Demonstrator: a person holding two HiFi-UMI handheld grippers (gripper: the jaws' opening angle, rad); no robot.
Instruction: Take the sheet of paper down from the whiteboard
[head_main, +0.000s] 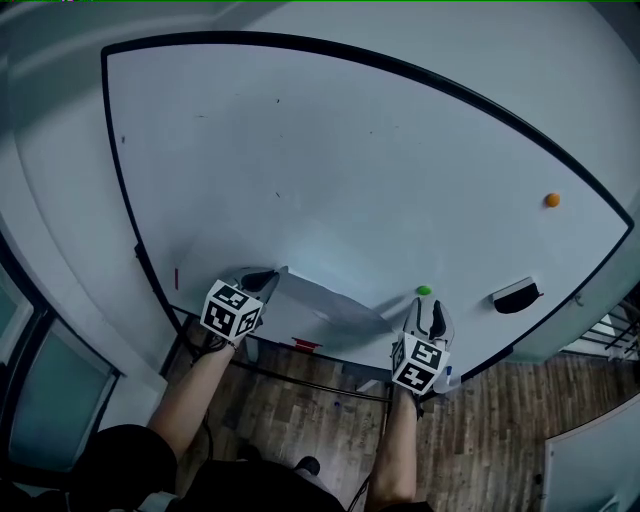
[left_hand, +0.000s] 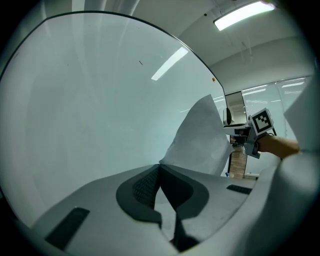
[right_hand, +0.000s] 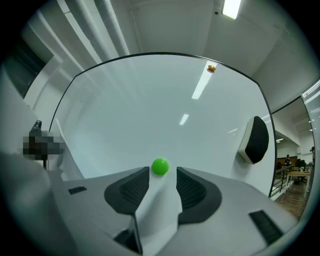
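Note:
A white sheet of paper (head_main: 325, 312) hangs away from the whiteboard (head_main: 350, 150) along its lower edge, between my two grippers. My left gripper (head_main: 268, 278) is shut on the sheet's left corner; in the left gripper view the paper (left_hand: 200, 140) rises from the closed jaws (left_hand: 159, 167) and curls to the right. My right gripper (head_main: 430, 312) is open at the sheet's right end. A green magnet (right_hand: 160, 166) sits on the board just beyond its parted tips (right_hand: 162, 181), and the pads are not touching it. The magnet (head_main: 424, 291) also shows in the head view.
An orange magnet (head_main: 552, 200) sticks high on the board's right side. A black-and-white eraser (head_main: 516, 297) clings to the board right of my right gripper. The board's black frame (head_main: 150, 270) runs close by my left gripper. Wooden floor (head_main: 500, 420) lies below.

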